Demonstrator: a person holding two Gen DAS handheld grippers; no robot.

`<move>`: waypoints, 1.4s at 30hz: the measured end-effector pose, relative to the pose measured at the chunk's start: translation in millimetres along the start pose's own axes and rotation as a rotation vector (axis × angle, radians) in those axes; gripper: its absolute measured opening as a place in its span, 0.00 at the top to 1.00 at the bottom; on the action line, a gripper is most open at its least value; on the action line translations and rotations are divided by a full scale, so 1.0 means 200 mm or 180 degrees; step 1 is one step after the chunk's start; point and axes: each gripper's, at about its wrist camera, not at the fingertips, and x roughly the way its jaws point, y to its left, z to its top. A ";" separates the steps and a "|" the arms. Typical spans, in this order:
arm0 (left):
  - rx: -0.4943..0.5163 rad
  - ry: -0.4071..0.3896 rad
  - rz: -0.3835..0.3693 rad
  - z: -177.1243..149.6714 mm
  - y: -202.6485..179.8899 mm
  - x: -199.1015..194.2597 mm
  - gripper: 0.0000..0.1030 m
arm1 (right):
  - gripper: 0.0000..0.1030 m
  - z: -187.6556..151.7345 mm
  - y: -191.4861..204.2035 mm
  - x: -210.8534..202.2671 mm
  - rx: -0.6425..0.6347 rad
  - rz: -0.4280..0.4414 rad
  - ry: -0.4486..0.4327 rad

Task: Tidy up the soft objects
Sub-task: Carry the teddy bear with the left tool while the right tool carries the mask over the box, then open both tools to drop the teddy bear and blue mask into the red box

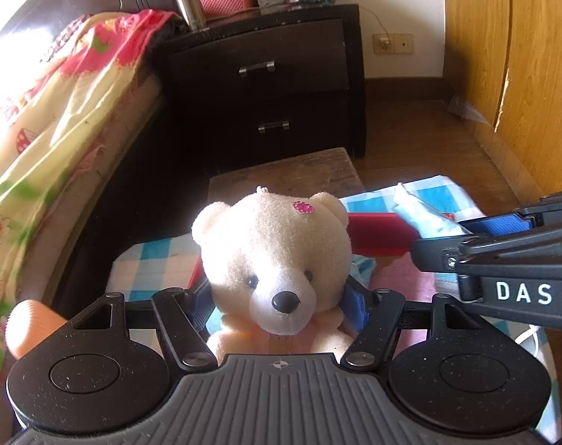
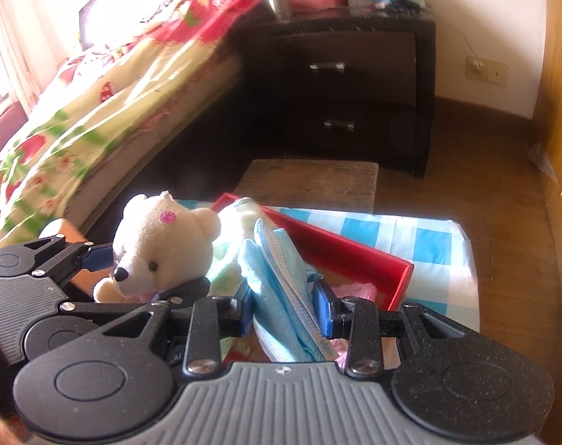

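Both grippers loaded, both over the red tray on the blue-checked cloth.

Left gripper: closed onto the cream teddy bear at neck and shoulders, blue pads pressed into the plush on either side. Bear upright, facing the camera, pink flower on the forehead. Held above the left end of the tray; whether the feet touch anything cannot be told, lower body hidden behind the gripper body.

Right gripper: jaws narrowed about a bundle of light blue face masks. Left pad against the bundle; a sliver of gap at the right pad, so firmness of grip not certain. Bundle stands up between the fingers, ear loops and white edging visible, over the near part of the tray.

Also in the tray: pale green cloth behind the masks, something pink at the near right corner. Orange cylinder off to the left, not identified. Bed, nightstand and wooden stool beyond.

Step judged: carry or placement phase, both soft items gripped for sorting into the tray. Well along, given cloths already inside.

Next move calls for: lowering each item onto free tray floor, bear kept left, masks right, to avoid grippers colliding; opening jaws only once the load rests. Masks likely to splay on release.
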 end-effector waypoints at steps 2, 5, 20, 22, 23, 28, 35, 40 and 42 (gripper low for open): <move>-0.0019 0.0048 0.0016 0.01 0.01 0.07 0.35 | 0.89 0.01 -0.04 0.07 0.0056 -0.0017 0.0038; -0.0033 0.0092 0.0047 0.03 0.04 0.16 0.35 | 0.89 0.01 -0.08 0.17 0.0082 -0.0055 0.0117; -0.0153 0.0242 0.0167 0.13 0.12 0.39 0.29 | 0.81 0.00 -0.12 0.42 0.0141 -0.0048 0.0375; -0.0161 0.0262 0.0182 0.13 0.13 0.40 0.26 | 0.70 0.00 -0.12 0.42 0.0171 -0.0017 0.0365; -0.0177 0.0260 0.0191 0.13 0.14 0.40 0.23 | 0.53 0.00 -0.10 0.42 0.0128 -0.0041 0.0360; -0.0282 0.0213 0.0162 0.13 0.19 0.34 0.20 | 0.33 0.00 -0.05 0.37 -0.0017 -0.0180 0.0234; -0.0421 0.0193 -0.0093 0.01 0.28 0.18 0.18 | 0.33 -0.16 0.02 0.20 -0.0085 0.0084 0.0162; -0.0599 0.0314 -0.0325 -0.15 0.33 0.07 0.18 | 0.33 -0.36 0.12 0.12 -0.0173 0.0423 0.0312; -0.0638 0.0364 -0.0435 -0.23 0.33 0.03 0.18 | 0.34 -0.43 0.17 0.13 -0.0263 0.0469 0.0414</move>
